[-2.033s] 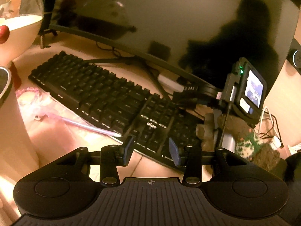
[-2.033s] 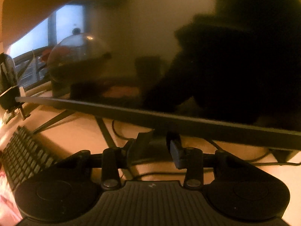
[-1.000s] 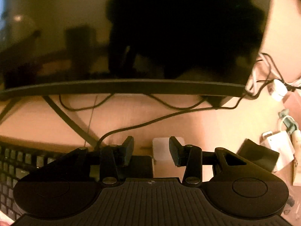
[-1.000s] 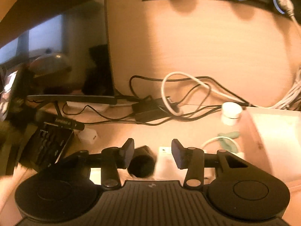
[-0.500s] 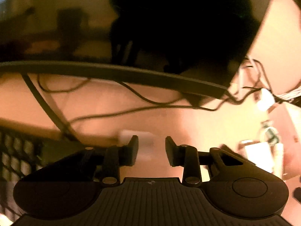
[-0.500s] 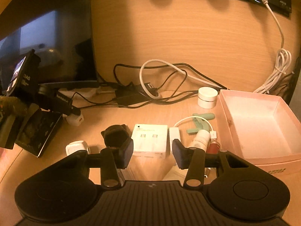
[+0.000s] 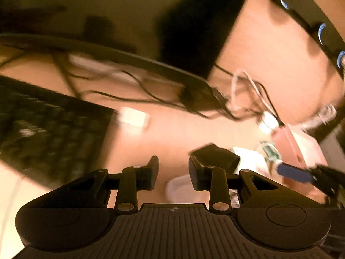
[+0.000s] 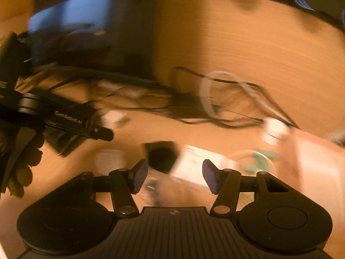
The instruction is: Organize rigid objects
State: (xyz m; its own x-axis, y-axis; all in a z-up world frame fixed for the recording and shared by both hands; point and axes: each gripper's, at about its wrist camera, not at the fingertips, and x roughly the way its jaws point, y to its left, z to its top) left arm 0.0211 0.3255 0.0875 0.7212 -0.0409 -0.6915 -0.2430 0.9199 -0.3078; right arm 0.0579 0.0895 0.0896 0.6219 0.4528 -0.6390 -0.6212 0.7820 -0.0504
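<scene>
Both views are motion-blurred. My left gripper [image 7: 173, 169] is open and empty above the wooden desk, with a black adapter [image 7: 215, 156] just ahead to its right and a white plug [image 7: 133, 118] farther ahead. My right gripper [image 8: 174, 176] is open and empty; a black adapter [image 8: 161, 154] and a flat white box [image 8: 194, 161] lie just beyond its fingertips. The pink open box [image 8: 317, 161] sits at the right; it also shows in the left wrist view [image 7: 297, 149]. The left gripper's body [image 8: 60, 118] shows at the left of the right wrist view.
A black keyboard [image 7: 47, 129] lies left. The monitor [image 7: 129, 17] stands behind, over tangled black and white cables [image 8: 226, 108]. A small white jar [image 8: 276, 131] and a green item [image 8: 258, 159] lie near the pink box. A black power strip [image 7: 312, 21] runs along the wall.
Both grippers swung fast, blurring the views. The left gripper turned right, from the monitor toward the adapter and pink box. The right gripper's jaws opened wider and it moved closer to the desk items.
</scene>
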